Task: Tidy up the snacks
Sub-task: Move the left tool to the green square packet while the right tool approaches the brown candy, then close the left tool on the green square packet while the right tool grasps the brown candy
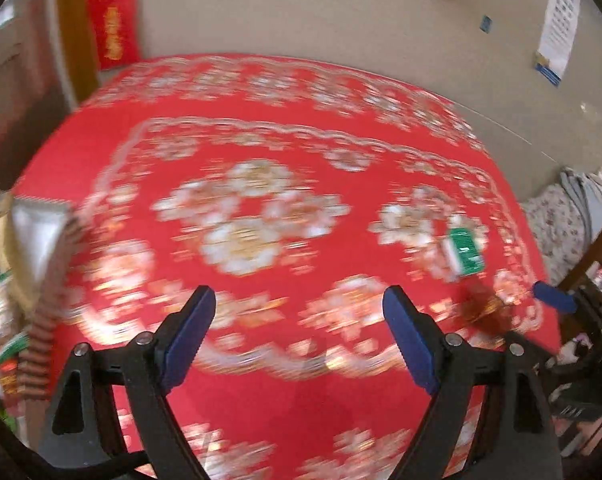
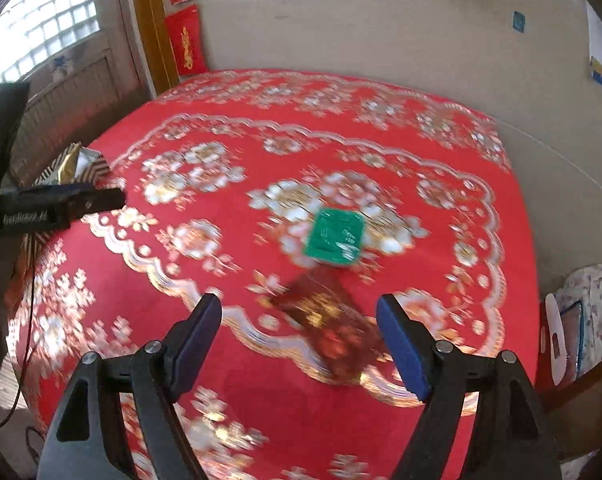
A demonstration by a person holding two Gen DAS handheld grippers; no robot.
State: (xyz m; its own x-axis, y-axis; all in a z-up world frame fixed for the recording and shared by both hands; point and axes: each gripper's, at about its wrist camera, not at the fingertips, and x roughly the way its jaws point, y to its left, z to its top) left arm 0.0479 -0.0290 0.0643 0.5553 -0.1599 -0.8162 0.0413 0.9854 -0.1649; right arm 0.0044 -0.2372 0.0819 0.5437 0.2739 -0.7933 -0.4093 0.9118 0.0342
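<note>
A green snack packet (image 2: 335,239) lies on the red flowered tablecloth (image 2: 229,364); it also shows in the left wrist view (image 1: 466,253) at the right. A dark red snack packet (image 2: 330,330) lies just in front of it, between and a little beyond the fingers of my right gripper (image 2: 299,322), which is open and empty. In the left wrist view the dark red packet (image 1: 486,310) is blurred at the right. My left gripper (image 1: 299,314) is open and empty over the middle of the cloth (image 1: 261,400). Striped and silver snack bags (image 1: 33,248) pile at the table's left edge.
The other gripper's blue tip (image 1: 554,298) shows at the right of the left wrist view. The left gripper's black body (image 2: 57,204) shows at the left of the right wrist view, over a striped bag (image 2: 81,166). A beige wall stands behind the table. Floral fabric (image 1: 561,224) lies right.
</note>
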